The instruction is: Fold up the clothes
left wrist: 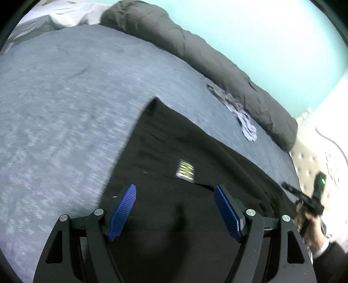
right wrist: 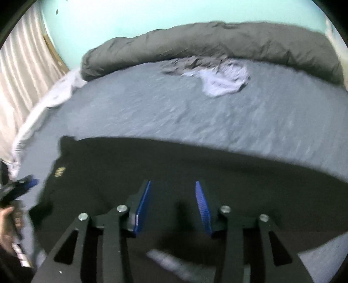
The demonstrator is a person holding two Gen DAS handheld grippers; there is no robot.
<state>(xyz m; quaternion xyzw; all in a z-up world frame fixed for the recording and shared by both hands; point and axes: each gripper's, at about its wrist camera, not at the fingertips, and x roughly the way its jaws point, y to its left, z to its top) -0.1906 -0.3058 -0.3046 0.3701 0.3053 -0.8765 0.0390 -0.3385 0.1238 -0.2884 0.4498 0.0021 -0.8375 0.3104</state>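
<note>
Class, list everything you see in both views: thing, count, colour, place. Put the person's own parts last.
Black garment: one, black with a small yellow label, spread flat on the near part of the bed.
Sheet: one, blue-grey, covering the bed.
Duvet: one, dark grey, rolled along the far edge.
Clothes pile: one, white and grey, crumpled beside the duvet.
Wall: pale turquoise, behind the bed.
Curtain: beige, far left in the right wrist view.
Left gripper: black, blue pads, open over the garment.
Right gripper: same, open.
</note>
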